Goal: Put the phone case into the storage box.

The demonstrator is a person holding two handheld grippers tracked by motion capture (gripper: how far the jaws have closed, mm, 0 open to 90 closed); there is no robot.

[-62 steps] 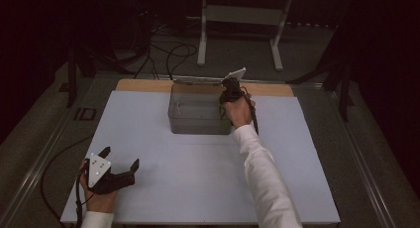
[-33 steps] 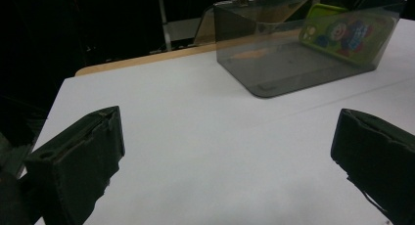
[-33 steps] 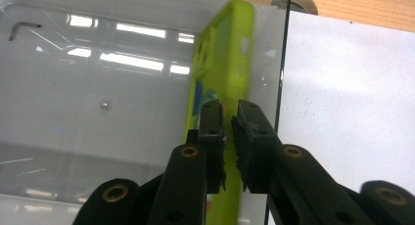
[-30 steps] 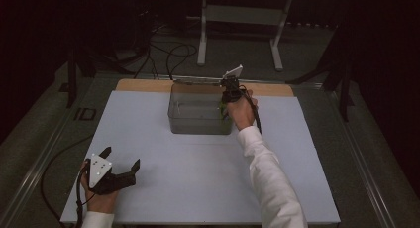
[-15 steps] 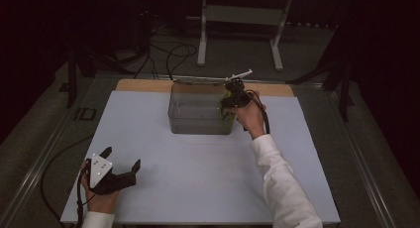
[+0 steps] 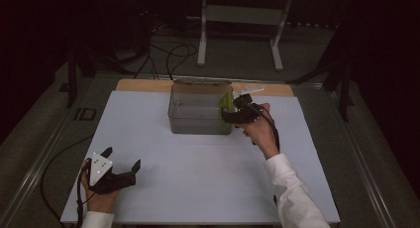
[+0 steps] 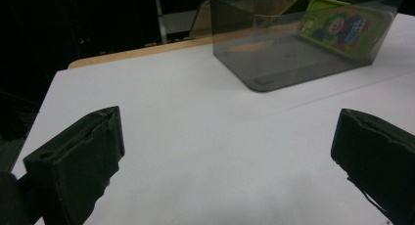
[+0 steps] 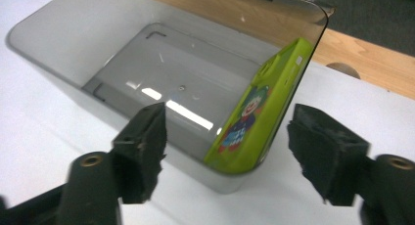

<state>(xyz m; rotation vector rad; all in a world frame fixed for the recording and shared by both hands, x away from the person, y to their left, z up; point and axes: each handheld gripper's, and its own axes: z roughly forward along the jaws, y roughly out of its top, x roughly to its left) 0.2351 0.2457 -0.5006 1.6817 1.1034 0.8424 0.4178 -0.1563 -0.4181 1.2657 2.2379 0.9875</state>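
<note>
A white mat (image 6: pixel 198 173) covers the wooden table (image 6: pixel 143 85); cables (image 6: pixel 163 52) and perhaps a metal stand (image 6: pixel 242 15) lie beyond.

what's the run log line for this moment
right gripper: jaws just opening, clear | phone case: leaning in bin | left gripper: open on table

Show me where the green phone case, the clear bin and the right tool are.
green phone case (image 8: pixel 259 112), right gripper view, on its clown picture.
clear bin (image 6: pixel 198 123), high view, on its near wall.
right tool (image 6: pixel 224 115), high view, midway between its fingertips.
</note>
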